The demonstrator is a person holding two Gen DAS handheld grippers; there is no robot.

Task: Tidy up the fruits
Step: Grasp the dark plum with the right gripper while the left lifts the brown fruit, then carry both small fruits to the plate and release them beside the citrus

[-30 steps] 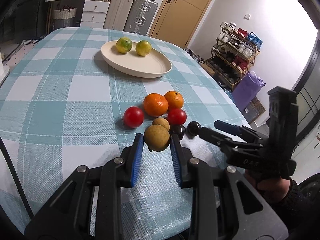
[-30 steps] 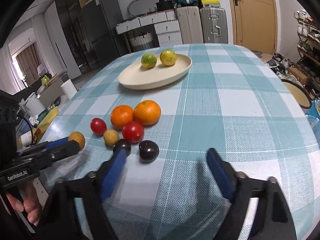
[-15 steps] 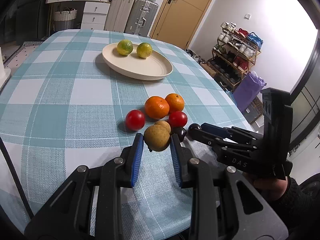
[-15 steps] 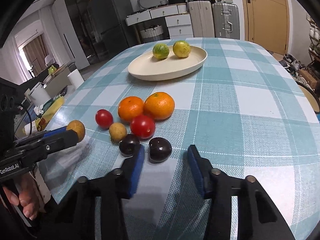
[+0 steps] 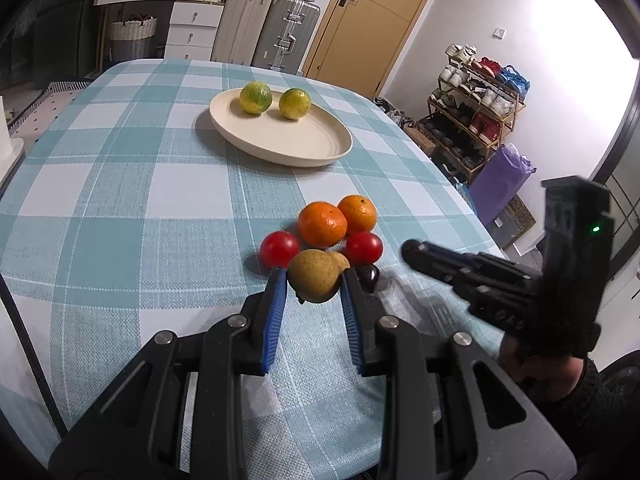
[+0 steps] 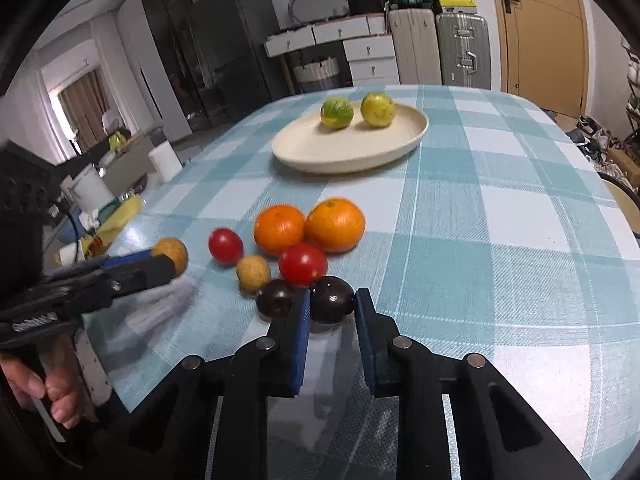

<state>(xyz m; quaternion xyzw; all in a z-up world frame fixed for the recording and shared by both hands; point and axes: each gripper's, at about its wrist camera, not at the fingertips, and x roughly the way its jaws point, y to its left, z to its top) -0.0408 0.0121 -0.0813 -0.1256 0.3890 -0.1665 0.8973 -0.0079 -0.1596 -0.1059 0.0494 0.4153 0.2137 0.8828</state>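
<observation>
The left gripper [image 5: 313, 288] holds a round, tan, matte-skinned fruit [image 5: 314, 281]. The right gripper [image 6: 331, 307] is closed around a glossy, dark purple round fruit [image 6: 331, 303].

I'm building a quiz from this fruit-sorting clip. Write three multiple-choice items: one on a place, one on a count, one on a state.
1. Where are the two yellow-green citrus fruits?
A. on the cream plate
B. beside the oranges
C. in the basket

2. How many red tomatoes lie on the tablecloth?
A. one
B. two
C. four

3. What does the left gripper hold?
A. nothing
B. an orange
C. a tan round fruit

Key: 1 A, both citrus fruits sit on the cream plate. 2 B, two red tomatoes flank the oranges on the tablecloth. 3 C, the left gripper has its fingers closed on the tan round fruit; the right gripper brackets a dark plum.
</observation>
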